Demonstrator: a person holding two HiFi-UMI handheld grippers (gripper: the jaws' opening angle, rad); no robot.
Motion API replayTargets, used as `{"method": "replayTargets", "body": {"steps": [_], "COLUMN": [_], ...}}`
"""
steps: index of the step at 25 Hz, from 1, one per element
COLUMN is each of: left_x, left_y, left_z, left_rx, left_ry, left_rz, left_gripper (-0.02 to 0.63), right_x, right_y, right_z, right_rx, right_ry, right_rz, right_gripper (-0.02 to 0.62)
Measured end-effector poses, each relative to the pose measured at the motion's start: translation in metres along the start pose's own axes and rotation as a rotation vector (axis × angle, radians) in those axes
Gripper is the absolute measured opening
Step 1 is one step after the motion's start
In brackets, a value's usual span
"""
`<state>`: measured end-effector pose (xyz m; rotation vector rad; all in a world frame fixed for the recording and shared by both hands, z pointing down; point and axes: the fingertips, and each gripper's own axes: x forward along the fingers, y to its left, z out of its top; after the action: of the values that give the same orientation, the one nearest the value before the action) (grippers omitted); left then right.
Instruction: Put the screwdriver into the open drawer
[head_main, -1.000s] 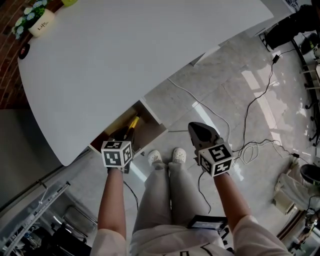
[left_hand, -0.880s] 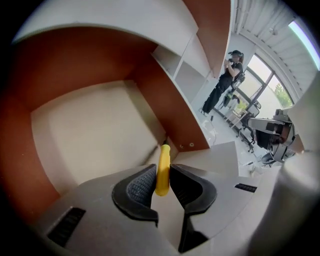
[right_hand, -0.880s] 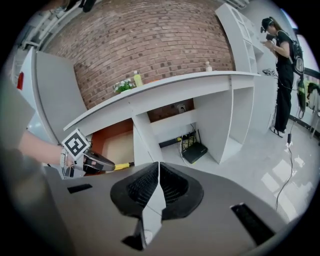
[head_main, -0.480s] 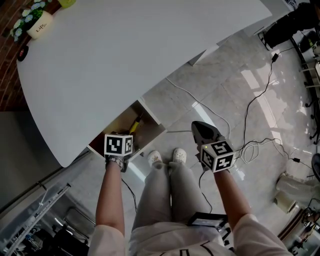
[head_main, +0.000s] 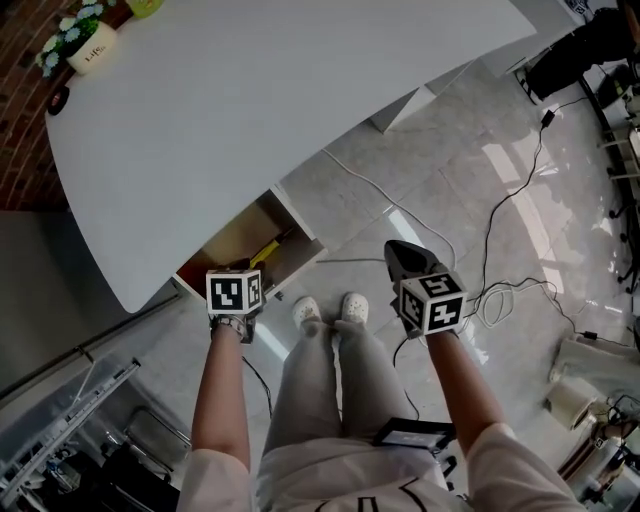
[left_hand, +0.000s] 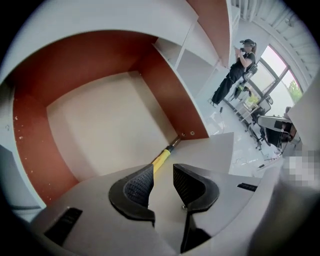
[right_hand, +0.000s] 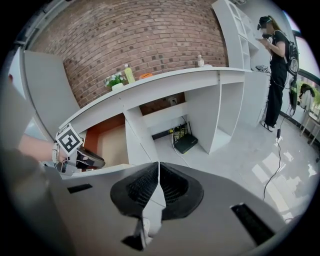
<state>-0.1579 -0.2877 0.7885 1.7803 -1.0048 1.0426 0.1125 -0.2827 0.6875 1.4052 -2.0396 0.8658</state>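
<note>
The open drawer (head_main: 232, 243) juts out from under the white desk, red-brown walls and a pale floor (left_hand: 107, 125). The screwdriver (head_main: 266, 251), yellow handle (left_hand: 160, 159) and metal shaft, lies inside by the drawer's right front corner. My left gripper (left_hand: 163, 178) hovers over the drawer's front edge; its jaws are opening, with nothing between the pads, and the handle lies just past the tips. In the head view the marker cube (head_main: 233, 293) hides its jaws. My right gripper (right_hand: 157, 186) is shut and empty, off to the right above the floor (head_main: 414, 266).
The white desk top (head_main: 280, 90) carries a flower pot (head_main: 80, 48) at its far left. Cables (head_main: 500, 290) run across the tiled floor. My feet (head_main: 328, 310) are beside the drawer. A person (right_hand: 276, 45) stands at the far right; a router (right_hand: 185, 142) lies under the desk.
My left gripper has let go of the screwdriver, which now lies in the drawer, and its jaws have spread. Both grippers have shifted slightly.
</note>
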Motion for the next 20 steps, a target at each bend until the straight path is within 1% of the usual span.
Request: {"method": "replayTargets", "body": {"steps": [6,9,13,16,20], "left_x": [-0.032,-0.054,-0.088,-0.113,-0.144], "left_y": [-0.020,-0.030,-0.041,-0.049,-0.060], "left_z": [0.000,0.003,0.008,0.009,0.019], "left_rx": [-0.041,-0.045,-0.049,-0.048,-0.052], "left_ry": [-0.046,-0.090,-0.157,-0.175,-0.229], "left_rz": [0.003,0.009,0.030,0.057,0.065], "left_gripper": [0.127,0.126,0.082,0.023,0.012], "right_x": [-0.028,-0.046,-0.072,-0.089,-0.108], "right_y": [-0.013,-0.015,-0.014,-0.012,-0.005], "right_z": [0.000,0.009,0.027,0.040,0.058], "right_rx": [0.020,0.002,-0.026,-0.054,-0.127], "right_ry": [0.046,0.053,0.045,0.036,0.022], "right_rz": [-0.027,-0.031,-0.026,-0.013,0.010], "right_gripper": [0.021,0.021,0.021,0.021,0.021]}}
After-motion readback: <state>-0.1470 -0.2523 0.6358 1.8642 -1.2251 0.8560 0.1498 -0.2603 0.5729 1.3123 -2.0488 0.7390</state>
